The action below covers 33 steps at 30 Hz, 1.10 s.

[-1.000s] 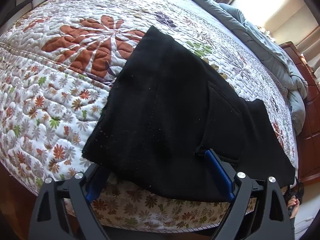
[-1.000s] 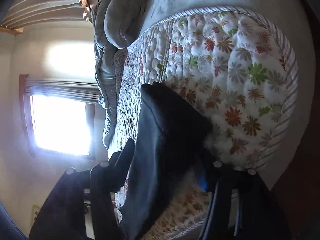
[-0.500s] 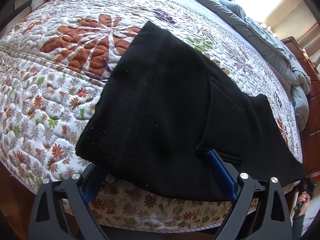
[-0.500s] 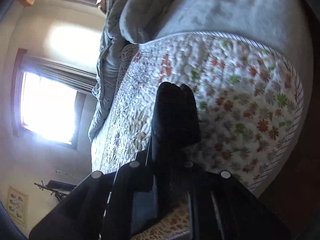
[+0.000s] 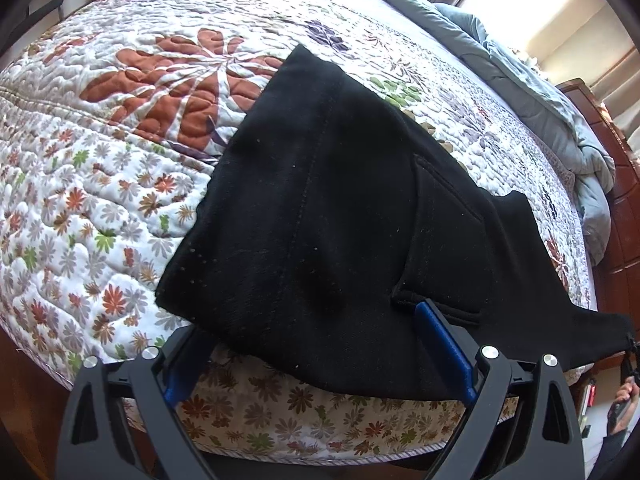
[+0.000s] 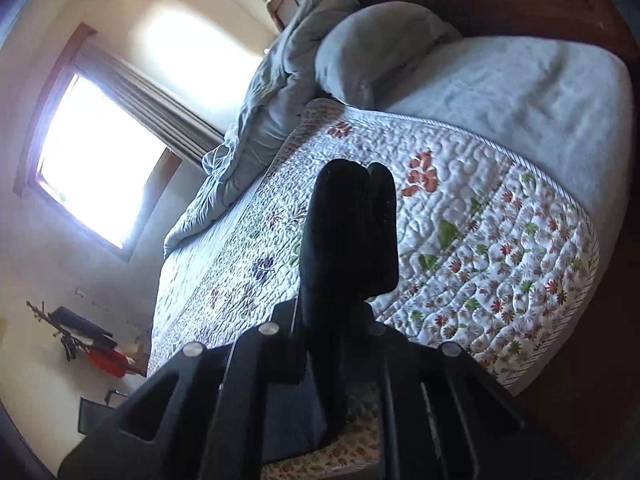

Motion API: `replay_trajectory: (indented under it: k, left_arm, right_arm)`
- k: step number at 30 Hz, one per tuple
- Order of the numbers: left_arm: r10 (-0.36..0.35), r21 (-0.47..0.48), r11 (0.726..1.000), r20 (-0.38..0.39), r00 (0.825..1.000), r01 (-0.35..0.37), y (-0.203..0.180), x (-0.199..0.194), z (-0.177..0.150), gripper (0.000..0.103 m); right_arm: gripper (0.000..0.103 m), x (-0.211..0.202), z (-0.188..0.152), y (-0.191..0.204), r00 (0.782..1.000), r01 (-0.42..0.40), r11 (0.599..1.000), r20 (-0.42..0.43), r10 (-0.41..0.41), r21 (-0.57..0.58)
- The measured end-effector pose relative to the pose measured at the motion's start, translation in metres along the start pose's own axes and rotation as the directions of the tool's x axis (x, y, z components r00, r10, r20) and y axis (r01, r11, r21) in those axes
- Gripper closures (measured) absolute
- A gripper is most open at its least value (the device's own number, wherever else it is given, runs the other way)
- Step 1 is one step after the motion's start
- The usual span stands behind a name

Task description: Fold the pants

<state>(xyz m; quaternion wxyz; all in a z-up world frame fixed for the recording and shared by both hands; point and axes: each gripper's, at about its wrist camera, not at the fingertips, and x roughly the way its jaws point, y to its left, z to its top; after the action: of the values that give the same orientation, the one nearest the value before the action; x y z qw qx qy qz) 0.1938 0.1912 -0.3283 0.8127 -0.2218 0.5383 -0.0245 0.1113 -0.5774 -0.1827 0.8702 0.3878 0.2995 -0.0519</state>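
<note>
Black pants [image 5: 340, 208] lie folded on a flowered quilt [image 5: 120, 152], their near edge hanging over the bed's front side. My left gripper [image 5: 316, 344] is open; its blue-padded fingers [image 5: 444, 340] stand wide, with the near hem lying across them. In the right wrist view, my right gripper [image 6: 340, 320] is shut on a bunched fold of the pants [image 6: 352, 232], held up above the quilt [image 6: 480, 240]; its fingertips are hidden by the cloth.
A grey-blue duvet [image 5: 540, 92] is heaped along the far side of the bed, by a wooden headboard [image 5: 616, 200]. A grey pillow [image 6: 380, 52] and grey blanket [image 6: 520, 88] lie beyond the quilt. A bright window [image 6: 92, 160] is on the wall.
My right gripper has closed on the pants' end and lifted and turned it, so the cloth now stands bunched above the quilt. My left gripper stays open and has hardly moved.
</note>
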Motion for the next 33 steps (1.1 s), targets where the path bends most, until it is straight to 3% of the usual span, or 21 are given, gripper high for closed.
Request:
replay_trajectory:
  k: [10,21,33]
  left_arm:
    - [-0.007,-0.001,1.000,0.009,1.000,0.007,0.000,-0.004,-0.003,0.007]
    - [-0.023,-0.006,1.000,0.013,1.000,0.023,0.007,-0.012,-0.006,0.007]
    - [-0.035,-0.017,0.999,0.022,0.999,0.036,0.013,-0.019,-0.010,0.007]
  right_arm:
    - [0.093,-0.008,-0.010,0.059,0.999,0.049,0.989,0.009,-0.048,-0.143]
    - [0.093,-0.006,-0.030,0.117,0.990,0.139,0.931,0.041,-0.133,-0.337]
    - [0.093,0.000,-0.044,0.158,0.986,0.165,0.875,0.048,-0.161,-0.454]
